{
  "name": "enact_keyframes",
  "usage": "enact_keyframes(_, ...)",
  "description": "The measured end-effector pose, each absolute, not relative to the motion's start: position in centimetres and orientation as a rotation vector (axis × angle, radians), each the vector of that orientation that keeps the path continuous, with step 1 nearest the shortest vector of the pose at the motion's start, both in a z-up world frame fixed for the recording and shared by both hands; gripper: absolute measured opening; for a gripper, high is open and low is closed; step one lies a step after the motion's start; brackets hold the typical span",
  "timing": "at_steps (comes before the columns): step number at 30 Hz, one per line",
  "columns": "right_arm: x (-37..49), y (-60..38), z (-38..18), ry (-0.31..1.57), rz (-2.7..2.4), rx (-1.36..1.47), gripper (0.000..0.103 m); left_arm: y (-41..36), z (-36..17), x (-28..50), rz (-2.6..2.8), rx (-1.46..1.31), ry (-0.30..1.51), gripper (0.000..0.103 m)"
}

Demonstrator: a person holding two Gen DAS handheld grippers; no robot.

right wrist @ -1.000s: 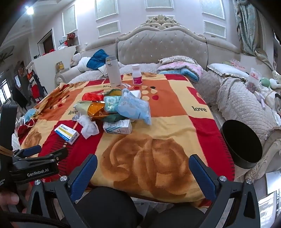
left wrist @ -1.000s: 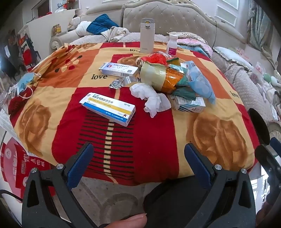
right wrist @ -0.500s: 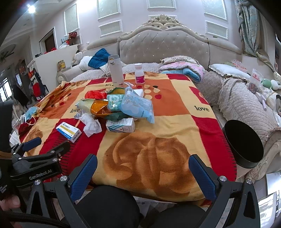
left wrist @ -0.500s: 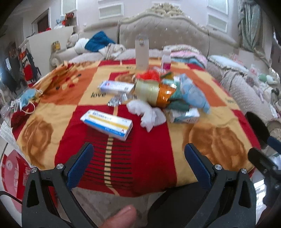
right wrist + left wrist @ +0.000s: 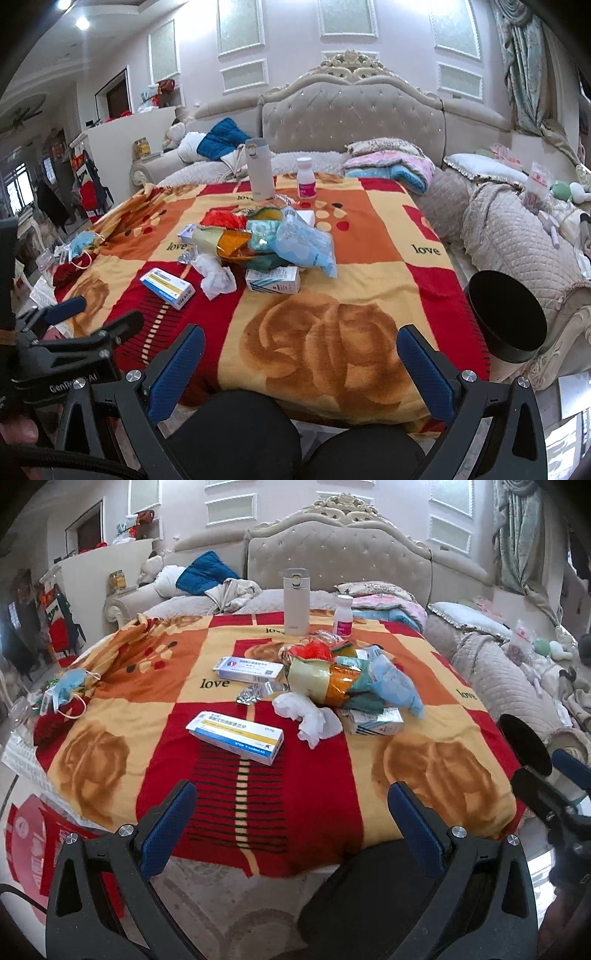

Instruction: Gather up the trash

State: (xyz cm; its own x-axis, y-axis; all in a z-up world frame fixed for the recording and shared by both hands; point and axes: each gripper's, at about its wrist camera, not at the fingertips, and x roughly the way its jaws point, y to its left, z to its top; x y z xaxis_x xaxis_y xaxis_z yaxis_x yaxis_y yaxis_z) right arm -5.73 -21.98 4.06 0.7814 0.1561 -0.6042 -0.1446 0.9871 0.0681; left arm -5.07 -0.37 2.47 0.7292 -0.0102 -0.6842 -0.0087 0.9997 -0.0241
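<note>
Trash lies in a heap on a red, orange and yellow blanket-covered table [image 5: 317, 797] [image 5: 369, 288]: a yellow-and-blue medicine box [image 5: 236, 737] [image 5: 168, 287], a crumpled white tissue [image 5: 308, 716] [image 5: 216, 277], a white-and-blue box [image 5: 373, 722] [image 5: 273, 279], a second long box [image 5: 249, 669], foil blister pieces [image 5: 251, 696], crinkled snack wrappers [image 5: 325, 679] [image 5: 236, 242] and a light blue plastic pack [image 5: 397, 686] [image 5: 306, 245]. My left gripper [image 5: 291, 819] is open, held short of the table's near edge. My right gripper [image 5: 301, 360] is open too, low at the near edge.
A black round bin [image 5: 506, 317] [image 5: 524, 746] stands off the table's right side. A white flask [image 5: 295, 602] [image 5: 260, 170] and a pink-labelled bottle [image 5: 343, 614] [image 5: 306, 182] stand at the far edge. A blue face mask [image 5: 68, 688] lies at the left edge. A sofa [image 5: 351, 122] is behind.
Both grippers have tilted upward and drawn back slightly, so the table sits lower in view. Both stay open and nothing on the table has moved.
</note>
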Motion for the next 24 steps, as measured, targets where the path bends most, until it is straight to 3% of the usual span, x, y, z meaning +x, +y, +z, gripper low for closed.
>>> enact_keyframes(13,-6.2,-23.0,4.6,0.527,0.18,-0.007,0.103,0.7,2.3,-6.9,0.094,-0.108,0.683,0.103)
enact_keyframes(24,-5.5,-22.4,3.1,0.549,0.192,-0.006,0.103,-0.6,0.0,-4.6,0.12,0.024,0.801,0.103)
